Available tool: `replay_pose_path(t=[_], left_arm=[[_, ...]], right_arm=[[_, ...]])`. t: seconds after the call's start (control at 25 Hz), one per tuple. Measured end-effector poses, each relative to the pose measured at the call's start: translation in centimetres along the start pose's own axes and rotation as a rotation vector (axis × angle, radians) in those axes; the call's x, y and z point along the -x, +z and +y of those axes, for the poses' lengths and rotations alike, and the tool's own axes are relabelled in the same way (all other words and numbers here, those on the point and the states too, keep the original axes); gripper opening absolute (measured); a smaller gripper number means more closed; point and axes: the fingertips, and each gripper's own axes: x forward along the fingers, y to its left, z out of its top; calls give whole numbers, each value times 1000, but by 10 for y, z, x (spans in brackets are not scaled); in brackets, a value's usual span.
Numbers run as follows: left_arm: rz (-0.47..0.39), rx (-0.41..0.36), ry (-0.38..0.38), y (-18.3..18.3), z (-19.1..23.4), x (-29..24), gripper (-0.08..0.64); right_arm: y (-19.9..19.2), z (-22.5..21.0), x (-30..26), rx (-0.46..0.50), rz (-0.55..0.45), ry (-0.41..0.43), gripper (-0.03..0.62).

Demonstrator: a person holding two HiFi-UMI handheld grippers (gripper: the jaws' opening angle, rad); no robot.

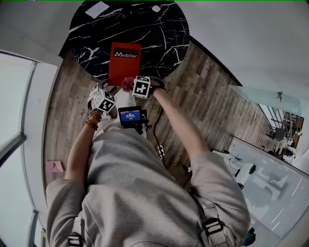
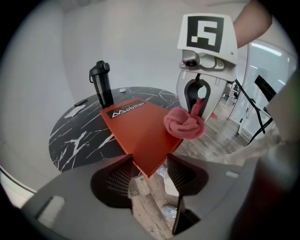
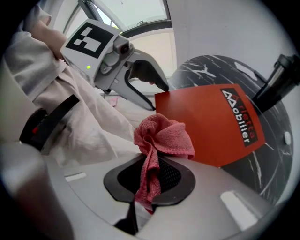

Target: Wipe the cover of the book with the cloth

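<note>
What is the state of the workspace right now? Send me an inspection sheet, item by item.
Surface: round black marble-patterned table; the book's near corner overhangs its edge.
Job's things: flat orange-red book with white lettering; bunched pink-red cloth touching the cover near one edge.
Clutter: black lidded bottle, white sheet and small white item on the table; pink item on the floor.
Tools: left tool closed on the book's corner; right tool shut on the cloth.
Cables: black cable near a white power strip on the floor.
Surroundings: wood-plank floor; glass partitions at right.
</note>
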Motion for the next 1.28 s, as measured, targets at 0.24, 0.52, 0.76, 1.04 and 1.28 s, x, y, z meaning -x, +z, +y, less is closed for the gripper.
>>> replay_pose_path(t=[0.24, 0.52, 0.76, 1.04, 1.28], left_arm=[[-2, -13, -12, 1, -1, 3, 218], [-30, -77, -21, 9, -3, 8, 222], [-29, -81, -31, 13, -2, 7, 224], [-28, -80, -42, 13, 1, 3, 245], [-37, -69, -40, 9, 1, 2, 250]], right_arm=[[-3, 10, 36, 50, -70, 251, 58], [40, -132, 111, -12, -253, -125, 60], [50, -219, 93, -85, -171, -316, 60], [53, -229, 51, -133, -93, -264, 58], [56, -221, 45, -114, -53, -243, 57]])
